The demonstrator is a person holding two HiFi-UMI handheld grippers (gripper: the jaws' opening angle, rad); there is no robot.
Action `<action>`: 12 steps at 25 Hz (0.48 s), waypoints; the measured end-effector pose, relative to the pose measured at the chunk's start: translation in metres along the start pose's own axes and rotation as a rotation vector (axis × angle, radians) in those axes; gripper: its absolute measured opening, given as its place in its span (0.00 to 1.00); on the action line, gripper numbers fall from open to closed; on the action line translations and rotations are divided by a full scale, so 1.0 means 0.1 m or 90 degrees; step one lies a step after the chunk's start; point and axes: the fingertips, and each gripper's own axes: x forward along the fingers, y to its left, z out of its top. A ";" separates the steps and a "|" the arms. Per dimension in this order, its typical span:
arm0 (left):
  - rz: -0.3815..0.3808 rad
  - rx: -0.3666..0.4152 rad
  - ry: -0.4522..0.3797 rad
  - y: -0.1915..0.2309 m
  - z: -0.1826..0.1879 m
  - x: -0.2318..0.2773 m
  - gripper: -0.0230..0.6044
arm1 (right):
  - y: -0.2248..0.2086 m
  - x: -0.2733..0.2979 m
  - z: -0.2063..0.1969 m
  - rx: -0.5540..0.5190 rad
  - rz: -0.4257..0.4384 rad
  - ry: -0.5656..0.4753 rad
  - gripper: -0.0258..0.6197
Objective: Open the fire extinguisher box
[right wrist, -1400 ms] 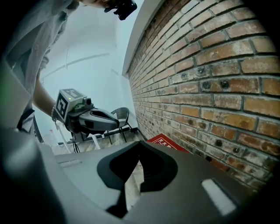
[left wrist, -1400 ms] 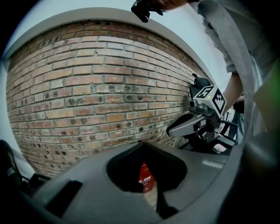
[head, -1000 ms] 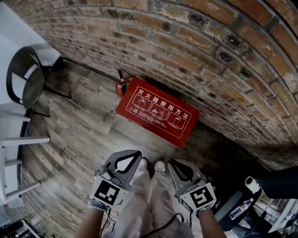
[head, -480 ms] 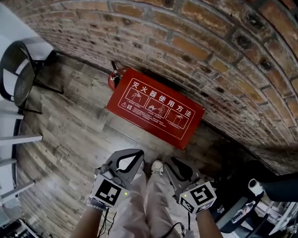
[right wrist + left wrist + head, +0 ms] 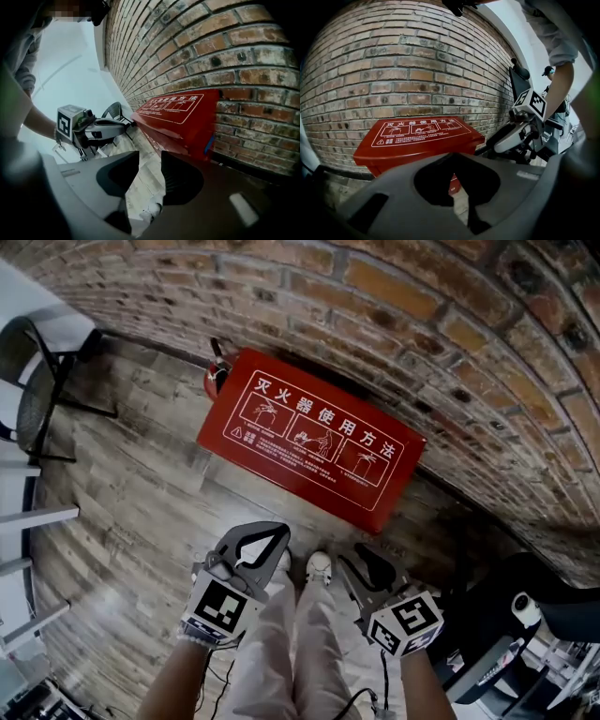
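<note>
The red fire extinguisher box (image 5: 309,442) stood with its lid shut on the wooden floor (image 5: 131,493), at the foot of the brick wall (image 5: 422,324). A red extinguisher (image 5: 216,379) stood just beside the end of the box on the left gripper's side. Both grippers hung on the near side of the box, apart from it, over the person's shoes (image 5: 319,565). The left gripper (image 5: 279,532), before the box's middle, was clenched and empty. The right gripper (image 5: 356,557), before the box's other half, had just been opening, with only floor showing between its parted jaws.
</note>
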 end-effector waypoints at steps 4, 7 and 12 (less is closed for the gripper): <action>-0.010 0.022 0.024 -0.01 -0.20 0.18 0.03 | -0.16 0.04 -0.12 0.042 -0.003 0.004 0.33; -0.010 0.016 0.019 0.01 -0.22 0.30 0.03 | -0.24 0.02 -0.12 0.066 -0.002 -0.003 0.40; -0.015 0.004 0.020 0.02 -0.24 0.50 0.03 | -0.27 -0.01 -0.11 0.077 0.027 0.003 0.47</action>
